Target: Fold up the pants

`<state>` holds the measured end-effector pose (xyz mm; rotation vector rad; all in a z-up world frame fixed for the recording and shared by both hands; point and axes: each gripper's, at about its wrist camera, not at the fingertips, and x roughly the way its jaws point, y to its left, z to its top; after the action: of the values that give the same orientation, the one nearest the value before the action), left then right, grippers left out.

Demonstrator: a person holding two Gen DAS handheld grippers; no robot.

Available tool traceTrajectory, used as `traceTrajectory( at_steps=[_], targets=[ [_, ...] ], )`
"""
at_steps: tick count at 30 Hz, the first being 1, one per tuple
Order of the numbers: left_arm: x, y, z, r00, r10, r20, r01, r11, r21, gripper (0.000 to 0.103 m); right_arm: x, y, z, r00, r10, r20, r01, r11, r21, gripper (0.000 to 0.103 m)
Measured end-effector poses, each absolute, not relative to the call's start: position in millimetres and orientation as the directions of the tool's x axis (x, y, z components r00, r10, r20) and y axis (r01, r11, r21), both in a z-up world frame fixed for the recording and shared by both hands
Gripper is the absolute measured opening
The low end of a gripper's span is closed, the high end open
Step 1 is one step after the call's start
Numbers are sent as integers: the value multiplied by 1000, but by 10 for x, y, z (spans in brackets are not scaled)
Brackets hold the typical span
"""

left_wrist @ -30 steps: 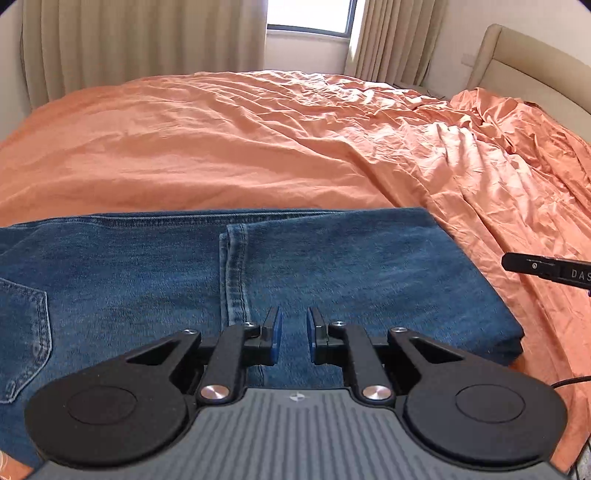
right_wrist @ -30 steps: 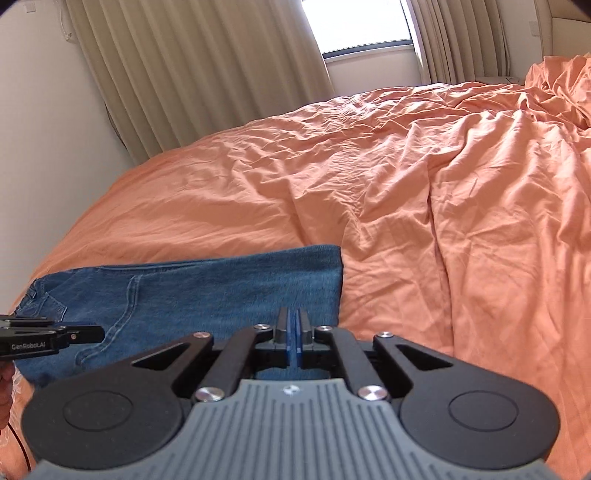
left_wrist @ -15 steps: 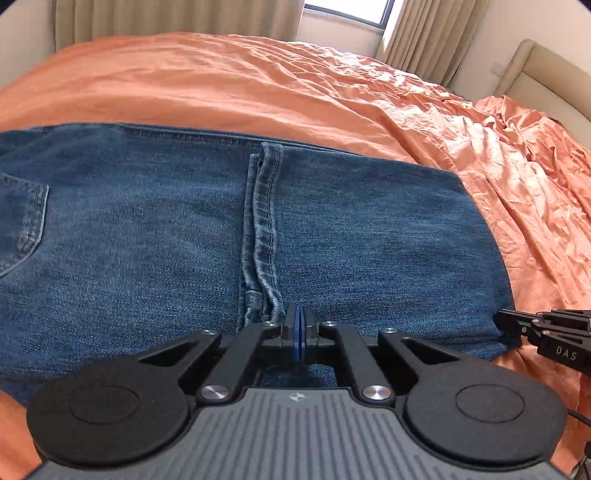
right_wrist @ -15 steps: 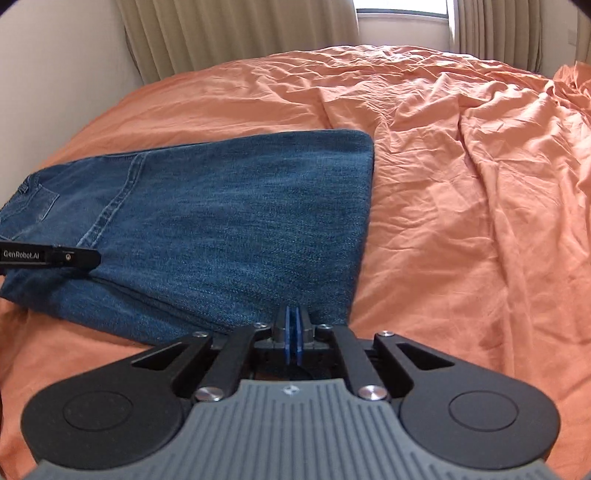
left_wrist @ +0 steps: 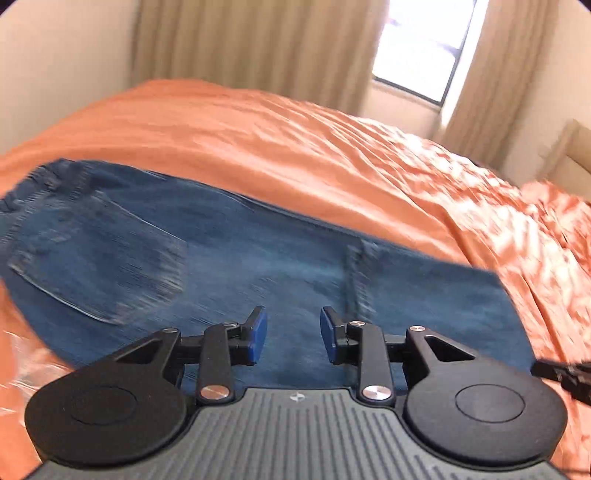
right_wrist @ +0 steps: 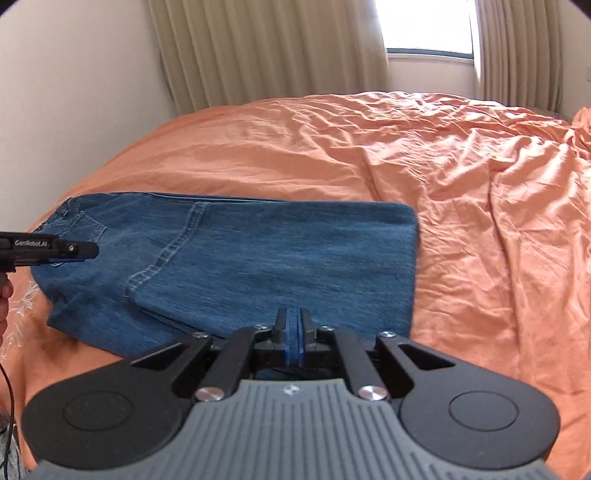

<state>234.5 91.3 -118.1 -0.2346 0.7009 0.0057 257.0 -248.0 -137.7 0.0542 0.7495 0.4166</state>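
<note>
Item: pants [right_wrist: 258, 266], blue denim, folded flat on my orange bedsheet [right_wrist: 480, 221], near its curtain-side edge. My left gripper [left_wrist: 293, 334] hangs above the pants, fingers spread, grasping nothing. My right gripper [right_wrist: 294, 341] sits at the pants' near edge, fingers almost pressed together; whether denim is pinched, I cannot tell.

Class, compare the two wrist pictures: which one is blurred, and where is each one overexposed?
Left wrist view: motion-smeared, jeans and orange bedspread streaked, only the left gripper crisp; window blown out. Right wrist view: mostly sharp, jeans seams readable; window also white glare.
</note>
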Motion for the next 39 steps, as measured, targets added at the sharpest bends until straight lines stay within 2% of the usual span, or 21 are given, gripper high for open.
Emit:
traceTrajectory(
  at_steps=[5, 7, 8, 11, 13, 16, 18, 22, 29, 34, 39],
  targets=[
    [2278, 1534, -1056, 800, 52, -598, -264, 925, -274, 45, 2677, -1911, -1221, 595, 441, -673, -451, 875, 174, 5],
    [2249, 1879, -1049, 810, 76, -582, -334, 875, -350, 45, 2741, -1717, -1194, 569, 453, -686, -480, 861, 169, 18],
    [2239, 2006, -1057, 810, 93, -580, -367, 851, -376, 45, 2778, -1640, -1189, 559, 454, -694, -490, 856, 165, 20],
    [2168, 2423, -1099, 812, 168, -559, -482, 733, -479, 45, 2916, -1405, -1191, 525, 441, -728, -507, 849, 149, 20],
    [2061, 2693, -1154, 818, 215, -534, -533, 632, -562, 49, 2998, -1278, -1211, 507, 423, -751, -511, 849, 134, 20],
    [1877, 3043, -1306, 818, 285, -499, -573, 471, -670, 52, 3191, -1126, -1284, 479, 398, -782, -511, 851, 121, 20],
    [1813, 3258, -1450, 794, 316, -519, -606, 356, -711, 53, 3297, -1045, -1325, 464, 386, -797, -513, 851, 114, 20],
    [1796, 3564, -1808, 805, 278, -525, -579, 171, -797, 53, 3467, -888, -1408, 432, 380, -818, -530, 841, 110, 20],
    [2097, 3557, -2184, 828, 276, -488, -528, 90, -845, 54, 3687, -798, -1532, 390, 387, -836, -553, 824, 123, 20],
    [2284, 3690, -2289, 845, 227, -484, -513, 89, -854, 40, 3720, -836, -1563, 385, 398, -833, -533, 833, 151, 20],
    [2266, 3641, -2245, 842, 243, -481, -514, 90, -853, 26, 3674, -872, -1571, 397, 398, -827, -524, 838, 152, 20]
  ],
)
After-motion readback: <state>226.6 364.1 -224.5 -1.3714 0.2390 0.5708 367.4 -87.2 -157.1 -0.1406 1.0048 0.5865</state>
